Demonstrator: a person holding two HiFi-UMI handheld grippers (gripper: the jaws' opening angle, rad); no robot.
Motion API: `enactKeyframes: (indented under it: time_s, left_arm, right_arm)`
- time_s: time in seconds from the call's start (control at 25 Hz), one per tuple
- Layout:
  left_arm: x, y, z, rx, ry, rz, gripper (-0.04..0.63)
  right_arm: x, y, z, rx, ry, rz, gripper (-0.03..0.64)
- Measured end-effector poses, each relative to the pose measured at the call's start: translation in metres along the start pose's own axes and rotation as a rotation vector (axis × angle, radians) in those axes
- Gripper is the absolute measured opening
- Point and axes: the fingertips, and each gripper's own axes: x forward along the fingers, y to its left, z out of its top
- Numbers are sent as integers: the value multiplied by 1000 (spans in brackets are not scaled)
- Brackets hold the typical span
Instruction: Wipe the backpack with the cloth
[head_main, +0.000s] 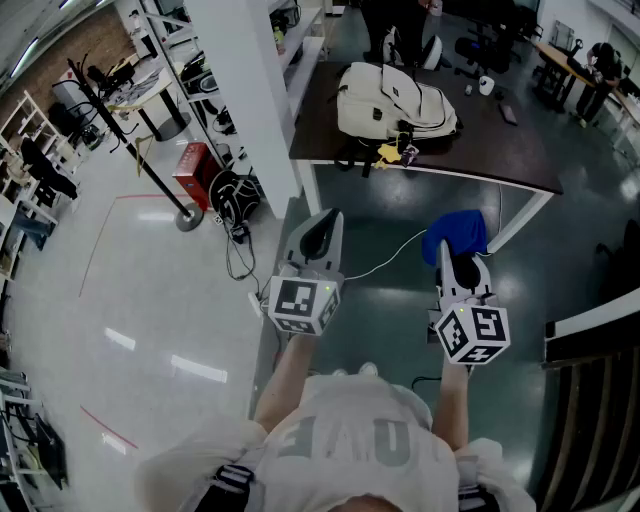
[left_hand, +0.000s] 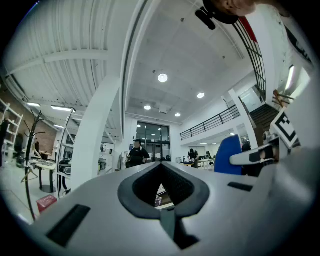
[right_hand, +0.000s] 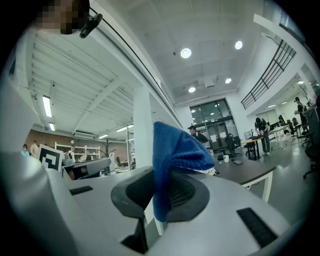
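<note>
The dark table (head_main: 500, 140) holds the cream backpack (head_main: 395, 100) near its near-left corner, its straps spilling over the near edge. The left gripper (head_main: 327, 224) is closed on nothing. The right gripper (head_main: 446, 256), short of the table, pinches the blue cloth (head_main: 455, 235), which hides its tips.

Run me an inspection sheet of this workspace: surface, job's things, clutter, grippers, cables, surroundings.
Surface: dark table, some way ahead of both grippers.
Job's things: white backpack lying on the table; blue cloth held in the air, not touching the backpack.
Clutter: yellow item by the backpack at the table's front edge; white cup further back.
Grippers: left gripper shut, empty; right gripper shut on the cloth.
Cables: white cable on the floor.
Surroundings: white pillar, red box.
</note>
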Motion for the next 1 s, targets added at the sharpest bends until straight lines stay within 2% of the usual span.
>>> enactKeyframes:
  time_s: [0.12,0.4,0.6,1.0]
  left_arm:
    - [2,4,0,-23,-9,-1,2]
    - [8,10,-7,-15,2,1,2]
    - [14,15,-13,-21,16,10,2]
    - [43,5,-22,-25,24,11,2]
  right_arm:
    - [4,0,1,2,-3,1,44]
    - [14,-2,-7,12,16,8,44]
    - [17,-4,-6,-30,21,26,44]
    - [25,-37,-7,22,4,45,44]
